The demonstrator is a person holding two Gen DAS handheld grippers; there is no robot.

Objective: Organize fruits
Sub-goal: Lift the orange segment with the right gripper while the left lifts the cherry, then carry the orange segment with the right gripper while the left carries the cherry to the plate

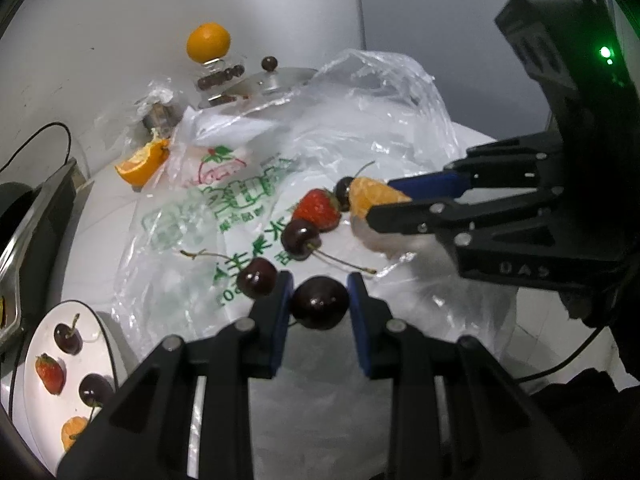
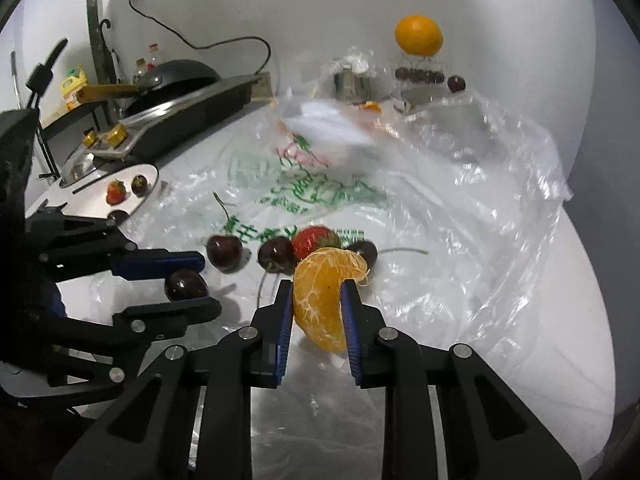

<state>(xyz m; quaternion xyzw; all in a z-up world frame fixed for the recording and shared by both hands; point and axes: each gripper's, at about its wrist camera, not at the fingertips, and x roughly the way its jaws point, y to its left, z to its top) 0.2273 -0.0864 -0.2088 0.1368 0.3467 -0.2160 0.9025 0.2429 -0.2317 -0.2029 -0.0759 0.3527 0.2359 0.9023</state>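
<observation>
Where the left wrist view looks down, the left claw (image 1: 319,300) is clamped on a dark cherry (image 1: 319,302), its blue pads touching both sides, above the clear plastic bag (image 1: 256,200) on the table (image 1: 100,216). Just beyond lie two more cherries and a strawberry (image 1: 316,209). A white plate (image 1: 44,392) at lower left carries fruit.

In the right wrist view, the right claw (image 2: 318,312) pinches a peeled orange segment (image 2: 324,300) upright between its pads, seemingly lifted clear of the bag.
</observation>
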